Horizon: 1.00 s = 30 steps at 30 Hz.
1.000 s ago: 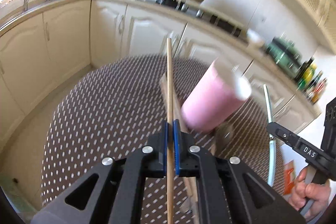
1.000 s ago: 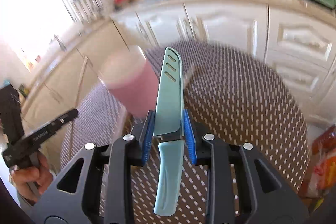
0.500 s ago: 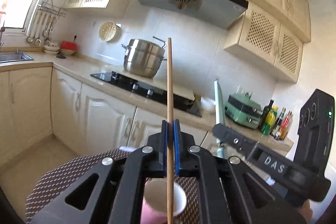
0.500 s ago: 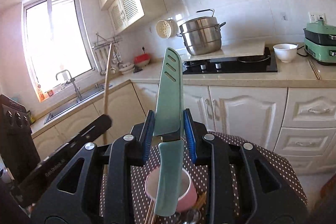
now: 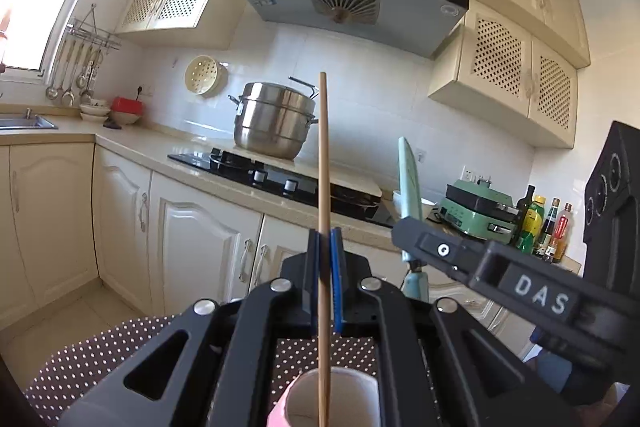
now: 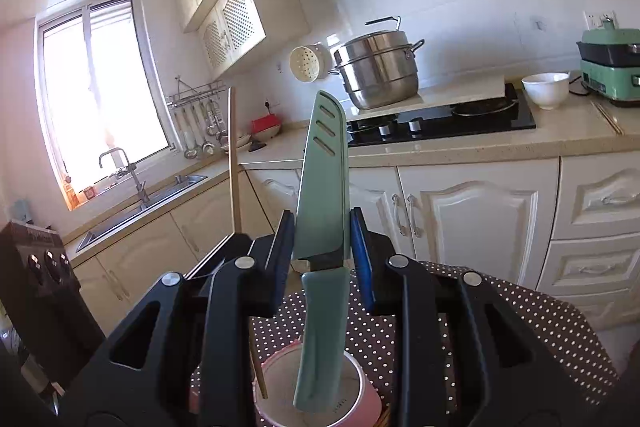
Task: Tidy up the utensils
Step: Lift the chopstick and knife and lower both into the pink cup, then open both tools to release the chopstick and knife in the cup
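Only on the right wrist view, sink (image 6: 132, 211); left gripper (image 5: 325, 267) clamping chopstick (image 5: 322, 163), right gripper (image 6: 322, 251) gripping knife (image 6: 323, 187).

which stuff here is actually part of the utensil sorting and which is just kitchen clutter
Part of the job:
- chopstick, in the left gripper
- sheathed green knife, in the right gripper
- pink cup below them

Just lying about:
- steel steamer pot
- white bowl
- green appliance
- bottles
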{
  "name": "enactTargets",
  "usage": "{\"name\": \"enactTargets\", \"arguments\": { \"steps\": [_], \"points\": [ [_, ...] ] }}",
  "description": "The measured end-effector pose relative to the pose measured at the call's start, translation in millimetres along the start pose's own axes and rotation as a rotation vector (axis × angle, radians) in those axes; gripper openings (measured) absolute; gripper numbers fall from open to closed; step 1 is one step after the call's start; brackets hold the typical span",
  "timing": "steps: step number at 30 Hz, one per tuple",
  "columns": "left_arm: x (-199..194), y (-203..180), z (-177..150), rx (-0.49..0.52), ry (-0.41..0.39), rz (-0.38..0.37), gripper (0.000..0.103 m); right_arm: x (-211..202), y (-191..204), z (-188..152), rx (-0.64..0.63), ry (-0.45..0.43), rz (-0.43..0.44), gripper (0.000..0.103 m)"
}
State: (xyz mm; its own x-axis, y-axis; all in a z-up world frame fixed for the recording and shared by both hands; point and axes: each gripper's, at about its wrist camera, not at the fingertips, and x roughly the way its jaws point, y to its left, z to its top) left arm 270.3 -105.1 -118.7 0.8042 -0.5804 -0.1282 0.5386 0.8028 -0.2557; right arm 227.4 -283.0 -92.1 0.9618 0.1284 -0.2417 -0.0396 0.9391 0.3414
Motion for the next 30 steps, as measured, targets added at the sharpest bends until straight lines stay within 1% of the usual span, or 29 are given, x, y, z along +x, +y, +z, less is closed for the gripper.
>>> {"name": "enactTargets", "arguments": {
  "steps": [4,8,10,12,13,14,15,16,17,18,19,20,21,22,23,24,25,26,28,30],
  "points": [
    [0.7,0.8,-13.3,0.001,0.007,-0.011,0.005,1.2,-2.4,-11.5,0.009,-0.004,-0.004,0.028],
    [2.1,-1.0,-26.9,0.018,0.034,-0.027,0.005,1.5,-5.1,-17.4,0.014,0.008,-0.005,0.028],
    [0.8,-0.4,-34.6,0.026,0.052,-0.024,0.006,1.4,-5.8,-20.4,0.013,0.021,-0.005,0.029],
    [-2.6,1.3,-37.3,0.025,0.058,-0.016,0.008,1.1,-6.0,-22.4,0.01,0.037,0.001,0.029],
    [-4.8,1.2,-37.3,0.029,0.062,-0.012,0.022,0.2,-5.2,-24.0,0.007,0.048,0.006,0.03],
    [-8.8,1.1,-36.3,0.03,0.055,0.0,0.05,-1.3,-4.7,-25.1,0.006,0.052,0.006,0.03],
    [-12.3,1.1,-35.2,0.028,0.047,0.013,0.062,-2.8,-4.1,-26.0,0.008,0.054,0.006,0.03],
    [-14.1,0.5,-33.8,0.037,0.048,0.033,0.069,-5.0,-4.3,-25.8,0.016,0.058,0.012,0.032],
    [-17.2,0.5,-32.6,0.041,0.048,0.031,0.075,-6.8,-4.4,-25.1,0.018,0.059,0.011,0.036],
    [-20.5,1.0,-31.1,0.041,0.049,0.034,0.078,-9.8,-4.9,-24.1,0.022,0.054,0.013,0.051],
    [-23.4,0.9,-29.0,0.04,0.047,0.042,0.082,-13.8,-5.8,-22.8,0.029,0.048,0.015,0.058],
    [-26.0,0.4,-27.2,0.042,0.046,0.052,0.085,-16.0,-6.8,-21.4,0.037,0.048,0.018,0.059],
    [-28.6,-0.1,-25.2,0.046,0.047,0.06,0.086,-18.7,-7.9,-19.5,0.046,0.05,0.023,0.066],
    [-33.7,-0.7,-22.4,0.051,0.044,0.07,0.088,-23.4,-9.2,-17.3,0.056,0.043,0.027,0.076],
    [-36.4,-1.5,-19.7,0.054,0.044,0.082,0.09,-27.5,-10.2,-15.4,0.062,0.035,0.026,0.08],
    [-39.7,-2.5,-17.5,0.058,0.047,0.098,0.091,-32.5,-11.3,-12.7,0.07,0.028,0.027,0.086],
    [-44.7,-3.6,-14.4,0.066,0.052,0.115,0.094,-36.0,-11.9,-10.1,0.076,0.03,0.024,0.094],
    [-48.5,-4.9,-11.7,0.074,0.059,0.136,0.096,-38.6,-12.6,-8.3,0.079,0.035,0.019,0.098],
    [-55.3,-8.0,-5.6,0.086,0.084,0.164,0.098,-44.3,-12.6,-4.3,0.079,0.062,-0.002,0.097],
    [-62.3,-8.5,0.7,0.089,0.123,0.22,0.098,-49.2,-12.3,-1.6,0.074,0.086,-0.033,0.097]
  ]
}}
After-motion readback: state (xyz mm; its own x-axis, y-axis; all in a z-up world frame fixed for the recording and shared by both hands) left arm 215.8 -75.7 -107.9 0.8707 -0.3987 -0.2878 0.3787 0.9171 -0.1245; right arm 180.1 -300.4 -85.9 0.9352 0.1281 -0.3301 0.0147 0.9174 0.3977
